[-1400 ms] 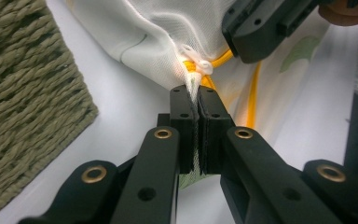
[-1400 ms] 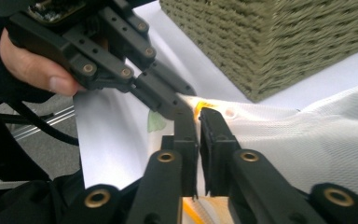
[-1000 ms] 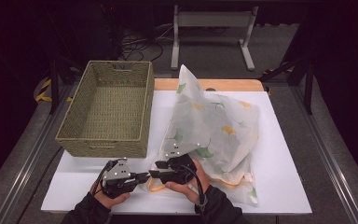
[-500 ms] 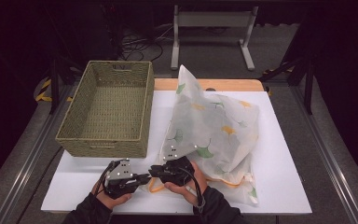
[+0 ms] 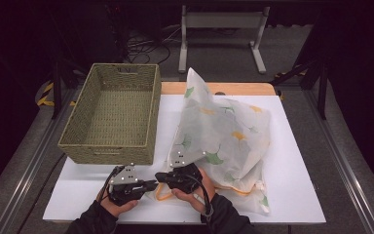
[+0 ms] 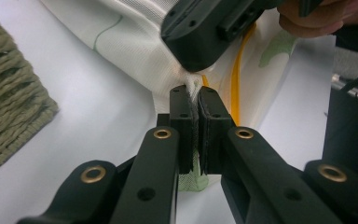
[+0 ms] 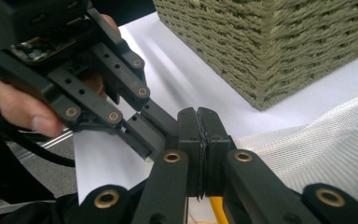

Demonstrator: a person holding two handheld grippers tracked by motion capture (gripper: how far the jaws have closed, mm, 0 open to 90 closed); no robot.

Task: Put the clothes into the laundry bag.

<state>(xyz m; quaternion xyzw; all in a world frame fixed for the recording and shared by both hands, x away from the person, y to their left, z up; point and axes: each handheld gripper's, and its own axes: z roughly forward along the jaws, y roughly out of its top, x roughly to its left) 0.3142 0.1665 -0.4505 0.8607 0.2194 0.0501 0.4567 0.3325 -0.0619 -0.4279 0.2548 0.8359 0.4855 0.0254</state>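
A white mesh bag [image 5: 224, 136] with green and yellow leaf prints and an orange edge lies on the white table [image 5: 297, 195], right of centre. Both grippers meet tip to tip at its near left corner. My left gripper [image 5: 151, 184] is shut, and in the left gripper view it [image 6: 196, 95] pinches a bunched bit of white mesh between its pads. My right gripper [image 5: 159, 176] points left and is shut on the same corner; its jaws [image 7: 198, 114] are pressed together, with mesh [image 7: 317, 149] spreading off to the right. The bag hides the exact contact.
A woven green-brown basket [image 5: 108, 151] stands open at the left of the table, close behind the grippers; its corner looms in the right gripper view [image 7: 270, 46]. A metal stand [image 5: 221, 34] rises beyond the far edge. Bare table lies right of the bag.
Almost nothing differs: both grippers stay shut at the bag's near corner, with only slight shifts of the hands.
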